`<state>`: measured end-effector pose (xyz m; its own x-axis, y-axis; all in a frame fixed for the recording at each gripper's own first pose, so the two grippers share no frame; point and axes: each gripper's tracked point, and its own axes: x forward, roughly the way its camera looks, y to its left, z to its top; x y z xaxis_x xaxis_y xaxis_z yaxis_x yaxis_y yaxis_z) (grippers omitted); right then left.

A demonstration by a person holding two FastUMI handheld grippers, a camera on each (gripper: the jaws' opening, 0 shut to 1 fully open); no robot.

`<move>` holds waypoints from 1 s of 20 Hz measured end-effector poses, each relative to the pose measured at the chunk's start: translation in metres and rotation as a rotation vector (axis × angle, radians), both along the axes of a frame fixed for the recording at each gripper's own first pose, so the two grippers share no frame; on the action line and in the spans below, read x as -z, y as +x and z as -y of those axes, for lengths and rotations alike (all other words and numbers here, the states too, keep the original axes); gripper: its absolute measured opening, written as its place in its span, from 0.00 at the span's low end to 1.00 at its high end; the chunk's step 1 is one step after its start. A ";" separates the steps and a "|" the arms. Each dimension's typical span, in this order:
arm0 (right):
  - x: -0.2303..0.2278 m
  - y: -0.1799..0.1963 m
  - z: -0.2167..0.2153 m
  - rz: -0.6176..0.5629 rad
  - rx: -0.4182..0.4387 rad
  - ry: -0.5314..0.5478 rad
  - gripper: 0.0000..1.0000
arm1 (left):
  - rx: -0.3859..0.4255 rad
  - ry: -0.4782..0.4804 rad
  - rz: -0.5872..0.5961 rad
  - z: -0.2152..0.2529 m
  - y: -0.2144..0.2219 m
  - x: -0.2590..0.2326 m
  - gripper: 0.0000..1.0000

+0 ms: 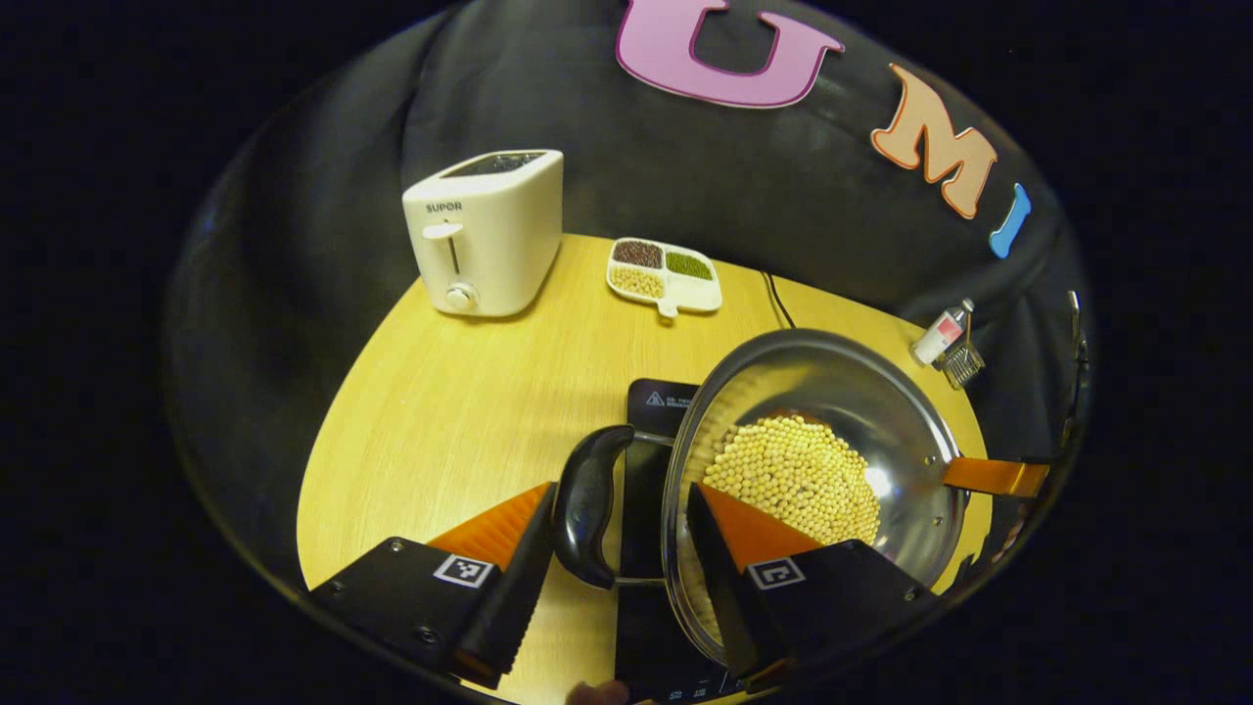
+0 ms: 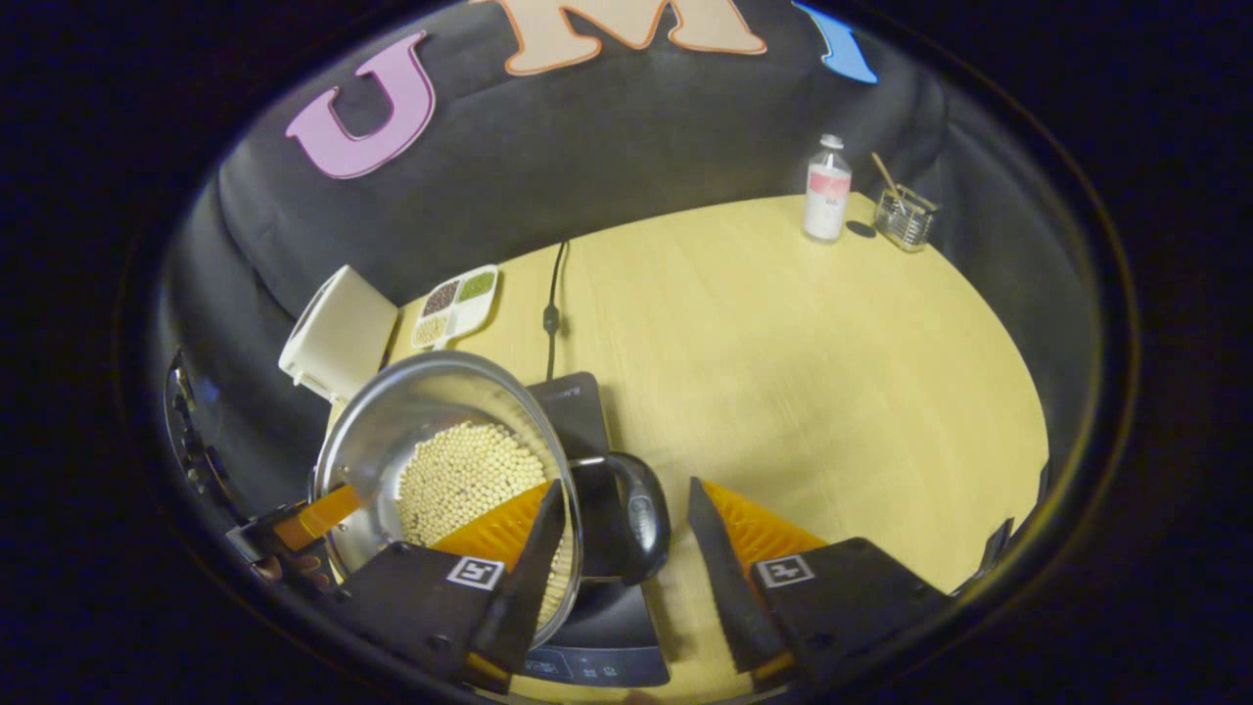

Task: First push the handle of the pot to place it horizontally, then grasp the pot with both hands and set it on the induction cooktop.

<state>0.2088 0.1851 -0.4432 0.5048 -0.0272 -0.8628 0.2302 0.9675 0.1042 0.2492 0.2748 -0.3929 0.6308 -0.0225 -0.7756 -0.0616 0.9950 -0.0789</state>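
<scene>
Light wooden table (image 2: 803,362) in a dark booth, with a steel pot held over a black cooktop.

At far left stand a white toaster (image 1: 485,230) and a white divided dish of beans (image 1: 664,271). The left gripper (image 1: 619,534) has its jaws spread around the pot's black left handle (image 1: 587,504). The shiny steel pot of pale beans (image 1: 812,470) sits over the black induction cooktop (image 2: 578,416). The right gripper (image 2: 626,534) straddles the right handle (image 2: 631,529), jaws spread. Far right stand a white bottle (image 2: 827,189) and wire basket (image 2: 904,217).

Light wooden table (image 2: 803,352) carries: white toaster (image 1: 485,230) at back, sectioned dish of beans (image 1: 664,274) beside it, black induction cooktop (image 2: 573,411) with cord (image 2: 554,294) run rearward, bottle (image 2: 827,189) and wire holder (image 2: 904,217) set near far edge
</scene>
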 end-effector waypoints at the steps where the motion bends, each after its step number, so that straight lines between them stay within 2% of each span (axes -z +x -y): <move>1: -0.007 0.002 0.001 0.025 0.003 0.009 0.80 | -0.009 0.032 0.028 -0.006 0.002 -0.008 0.82; 2: -0.013 0.002 0.004 0.047 0.008 0.014 0.88 | -0.013 0.049 0.059 -0.007 0.003 -0.018 0.86; 3: -0.020 0.003 0.007 0.067 0.011 0.018 0.92 | -0.022 0.064 0.090 -0.007 0.003 -0.029 0.86; 5: -0.033 0.001 0.013 0.103 0.006 0.030 0.94 | -0.036 0.074 0.144 0.000 -0.003 -0.051 0.87; 11: -0.098 -0.009 0.029 0.268 -0.036 0.135 0.94 | -0.081 0.081 0.285 0.046 -0.036 -0.119 0.87; 15: -0.149 -0.037 0.062 0.400 -0.142 0.109 0.93 | -0.115 0.064 0.436 0.095 -0.069 -0.180 0.86; 20: -0.203 -0.082 0.107 0.601 -0.213 0.066 0.92 | -0.130 0.056 0.540 0.162 -0.129 -0.238 0.87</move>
